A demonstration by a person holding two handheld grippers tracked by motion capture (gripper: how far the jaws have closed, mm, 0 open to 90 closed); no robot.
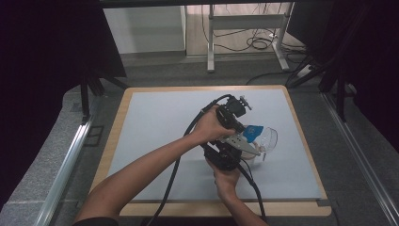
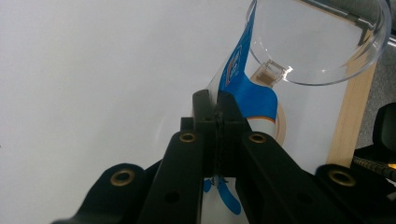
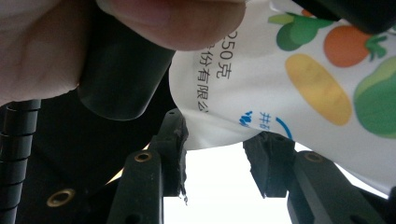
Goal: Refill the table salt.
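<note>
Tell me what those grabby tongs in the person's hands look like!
Both tongs are black. The left tongs have two chunky black jaws with little brass-ringed holes. The right tongs look the same, with rough black pads. A thick black cable trails from each. A grey three-cornered plate sits on one. The forearms are bare, with no sleeves.

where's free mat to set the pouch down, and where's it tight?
Free: the grey mat is bare on its whole left half, and along the far edge behind the hands. Tight: right of centre, where the left gripper pinches the blue-and-white pouch beside the clear plastic bowl, with the right gripper holding the pouch's other end just below.
</note>
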